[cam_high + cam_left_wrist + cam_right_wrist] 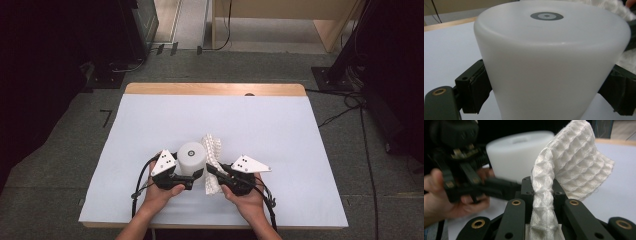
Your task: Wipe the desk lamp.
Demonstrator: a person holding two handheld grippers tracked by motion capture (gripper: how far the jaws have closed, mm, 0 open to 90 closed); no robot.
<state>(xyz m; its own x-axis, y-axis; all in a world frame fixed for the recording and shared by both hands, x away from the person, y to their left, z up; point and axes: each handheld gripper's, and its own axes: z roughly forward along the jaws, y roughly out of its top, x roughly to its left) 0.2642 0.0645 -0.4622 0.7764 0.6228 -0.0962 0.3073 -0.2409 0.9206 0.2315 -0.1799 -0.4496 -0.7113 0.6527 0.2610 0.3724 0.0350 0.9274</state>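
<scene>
Left tool is clamping the squat frosted white plastic cup, upside down at lower centre of the desk. Right tool is pinching the white waffle-weave cloth beside it. Guessing wiping comes next, so bring cloth onto cup.

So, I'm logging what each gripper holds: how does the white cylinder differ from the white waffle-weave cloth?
The white cylinder is smooth and rigid; the waffle-weave cloth is textured and limp. The cylinder stands upright on the table with a grey ring mark on top, while the cloth is bunched and lifted. The left gripper clasps the cylinder's sides; the right gripper pinches a gathered part of the cloth. Both are white and gripped.
</scene>
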